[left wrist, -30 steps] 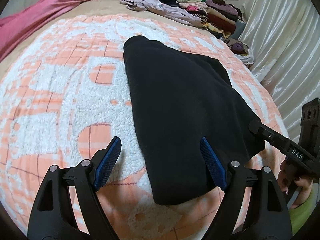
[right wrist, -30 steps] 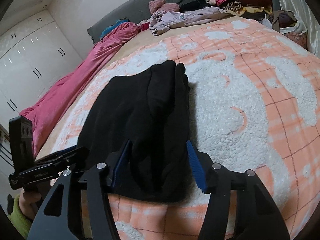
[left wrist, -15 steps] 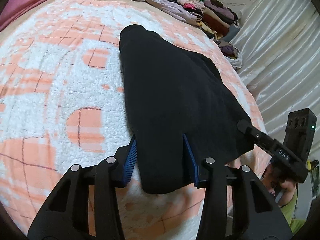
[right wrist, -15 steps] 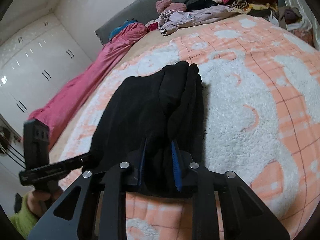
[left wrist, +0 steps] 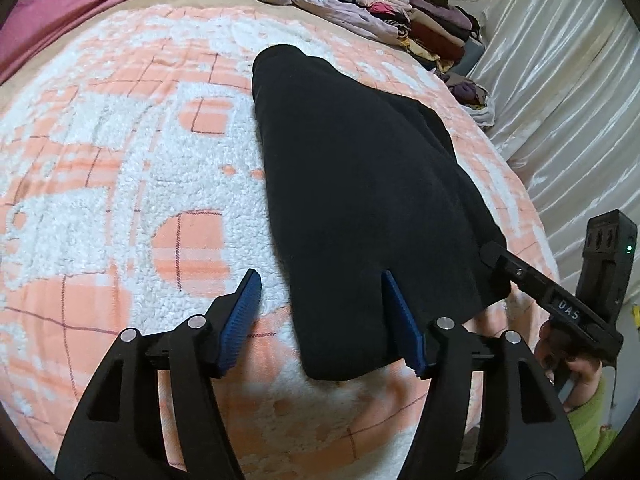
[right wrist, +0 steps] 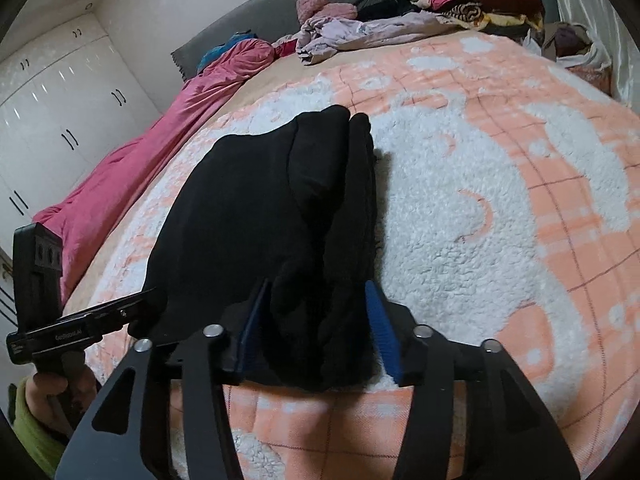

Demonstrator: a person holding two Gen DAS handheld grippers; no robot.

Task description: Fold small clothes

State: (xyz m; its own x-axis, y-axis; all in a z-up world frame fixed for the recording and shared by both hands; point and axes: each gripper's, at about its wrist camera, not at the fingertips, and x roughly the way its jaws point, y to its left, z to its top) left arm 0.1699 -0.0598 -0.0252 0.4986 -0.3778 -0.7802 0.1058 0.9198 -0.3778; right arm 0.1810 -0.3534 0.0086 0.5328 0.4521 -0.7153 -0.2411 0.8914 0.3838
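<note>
Open blanket (left wrist: pixel 120 184) fills left and centre frame, free passage. Black garment (left wrist: pixel 360 184) blocks centre-right. Clothes pile (left wrist: pixel 416 20) crowds upper right; pink bedding (right wrist: pixel 132 184) lines left edge.

The folded black garment (left wrist: pixel 360 184) is a matt, soft knit cloth that swallows the light and shows no sheen. Under it, the peach-and-white bedspread (left wrist: pixel 120 160) is rough, woolly fleece with tufted white patches. Both grippers are matt black plastic with small bright metal pins; their blue pads (left wrist: pixel 244 320) are ribbed. At the far right a pale curtain (left wrist: pixel 560 80) looks satiny and glossy. The white cupboard doors (right wrist: pixel 60 100) at the far left are smooth and shiny.
</note>
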